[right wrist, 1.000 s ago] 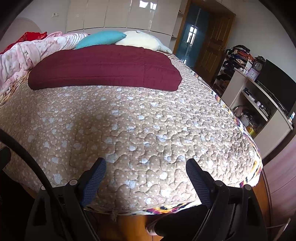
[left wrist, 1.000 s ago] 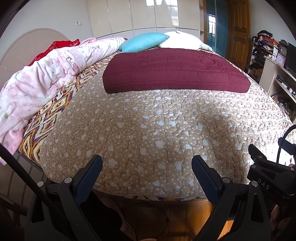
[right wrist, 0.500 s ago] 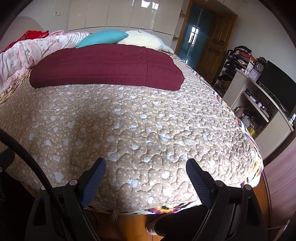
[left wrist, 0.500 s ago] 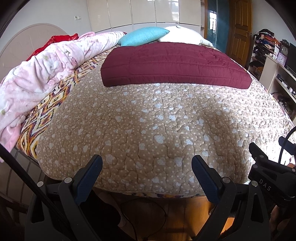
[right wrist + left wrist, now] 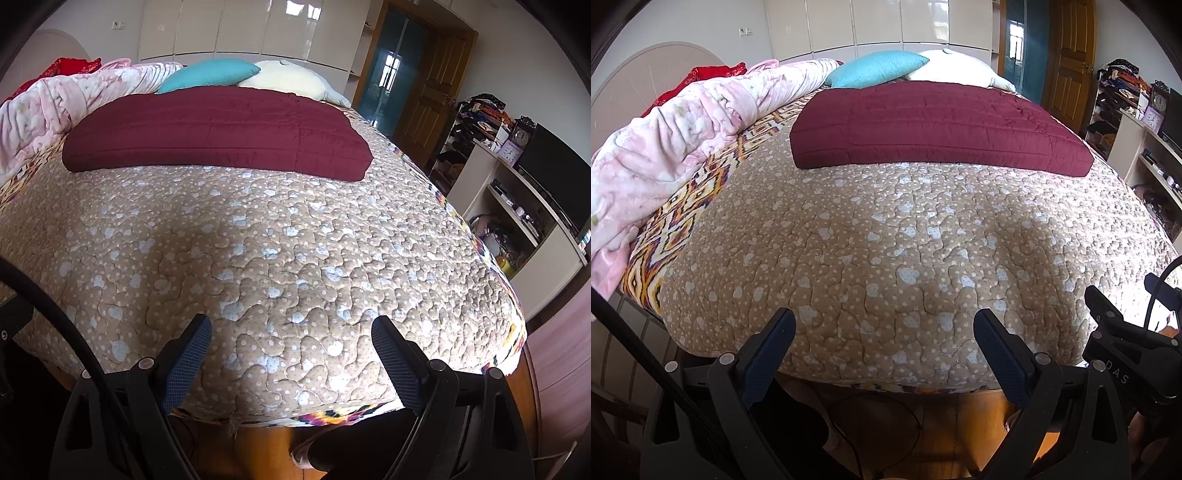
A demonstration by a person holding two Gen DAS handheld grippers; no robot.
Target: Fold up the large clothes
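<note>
Both tongs spread wide, nothing between them: left tongs [image 5: 884, 347] and right tongs [image 5: 291, 349] hover at the foot edge of the bed [image 5: 436, 310]. I judge the step as reaching for the maroon quilted piece [image 5: 938, 123], which lies flat across the bed beyond the tongs, just short of the teal pillow [image 5: 877, 70]. To do it well, I'd take its two near corners together and keep the edges level. Hard to tell: whether it's already folded, and its far edge under the pillows. The pink blanket [image 5: 676, 147] left of it is cut off.
</note>
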